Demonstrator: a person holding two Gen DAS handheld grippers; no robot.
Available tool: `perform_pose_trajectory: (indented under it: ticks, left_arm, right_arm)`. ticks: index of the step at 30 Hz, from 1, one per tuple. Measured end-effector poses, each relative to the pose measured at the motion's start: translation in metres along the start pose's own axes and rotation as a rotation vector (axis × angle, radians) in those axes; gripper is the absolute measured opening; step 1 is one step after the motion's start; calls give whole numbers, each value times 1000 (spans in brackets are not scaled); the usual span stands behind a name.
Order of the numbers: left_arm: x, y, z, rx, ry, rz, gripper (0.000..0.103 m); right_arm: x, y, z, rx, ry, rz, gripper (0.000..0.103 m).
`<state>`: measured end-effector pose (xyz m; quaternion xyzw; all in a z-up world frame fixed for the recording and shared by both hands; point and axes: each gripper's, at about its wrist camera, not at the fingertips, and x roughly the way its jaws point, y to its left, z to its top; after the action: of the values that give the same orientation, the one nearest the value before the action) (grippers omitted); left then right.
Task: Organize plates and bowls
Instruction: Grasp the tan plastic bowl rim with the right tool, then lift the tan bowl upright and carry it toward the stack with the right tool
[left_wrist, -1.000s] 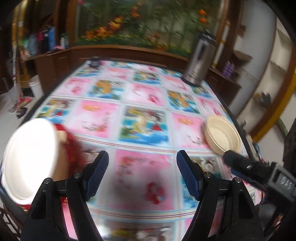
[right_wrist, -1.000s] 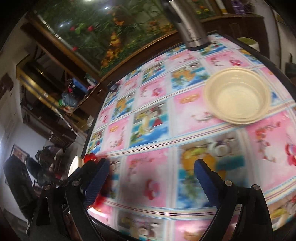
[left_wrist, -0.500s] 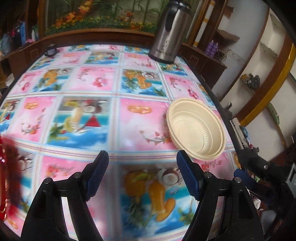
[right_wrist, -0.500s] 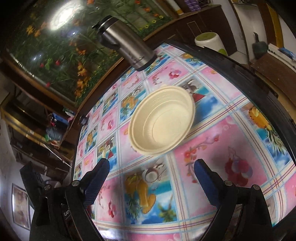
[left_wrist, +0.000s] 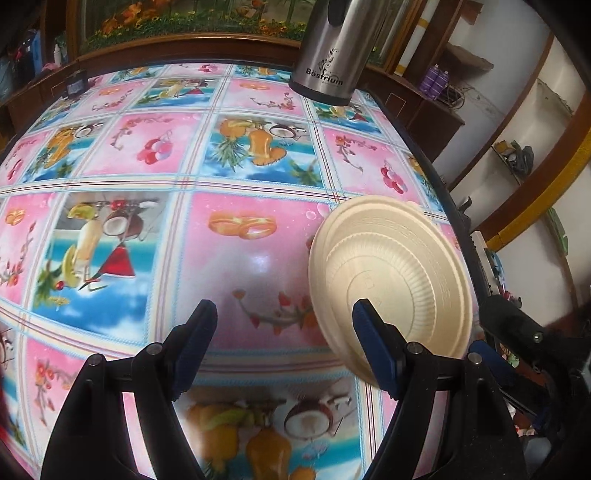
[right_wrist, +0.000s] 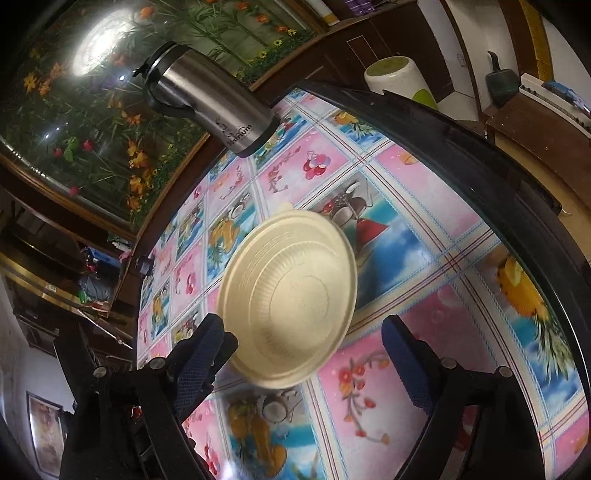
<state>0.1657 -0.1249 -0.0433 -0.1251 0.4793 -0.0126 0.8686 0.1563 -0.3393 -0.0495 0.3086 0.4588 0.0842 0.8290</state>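
Note:
A cream ribbed bowl sits upright near the right edge of the table with the fruit-print cloth. My left gripper hangs open just left of the bowl. Its right finger overlaps the bowl's near-left rim in the picture, and only cloth shows between the pads. In the right wrist view the same bowl fills the middle. My right gripper is closing around the bowl's near rim, which lies between the fingers. The left finger is close to the rim, while the right finger stands clear of it.
A steel thermos flask stands at the far side of the table. The black table edge runs close behind and right of the bowl. A white and green cylinder stands beyond that edge, with shelves along the right wall.
Both grippers have swept across the table to the cream bowl, which now looks large and near. The white plate and red object have left the left wrist view. The right view has rolled.

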Motion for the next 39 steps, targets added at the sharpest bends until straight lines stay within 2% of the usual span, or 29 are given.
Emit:
perform_pose_trajectory:
  ticks: [4,8,12,13,14,15,16,17,18,20,22,39]
  left_arm:
    - [10,-3,2,2,11,7,75]
    - [18,-6,4,13,4,31,75]
    - [25,-8,3,23,6,41,75]
    - [26,-8,2,27,6,50,72]
    - [26,-8,2,32,0,63,61]
    - [27,-9,2,39,-2,73,57]
    - [27,-9,2,51,-7,91,46]
    - [27,-10,2,64,-8,108,36]
    - [27,-10,2,69,-8,101,33]
    - [25,-13,0,91,-6,99,19]
    - [22,-16,-3,111,-10,110,13]
    - [-18,11,-27,104,-50,101,14]
  right_arm:
    - [12,-4,5,4,17,-24,75]
    - [21,-7,6,2,29,-40,70]
    - [27,-7,7,-8,39,-60,59]
    - [28,-7,7,-9,41,-64,56]
    - [30,-8,7,-9,43,-67,53]
    - [31,-8,7,-11,45,-72,47]
    - [32,-8,7,-15,48,-79,36]
    - [33,-8,6,-20,50,-86,29]
    - [34,-9,6,-22,54,-92,17]
    - [36,-9,5,-20,64,-77,15]
    - [35,-6,1,-32,65,-68,12]
    - [12,22,-35,-111,37,-54,12]
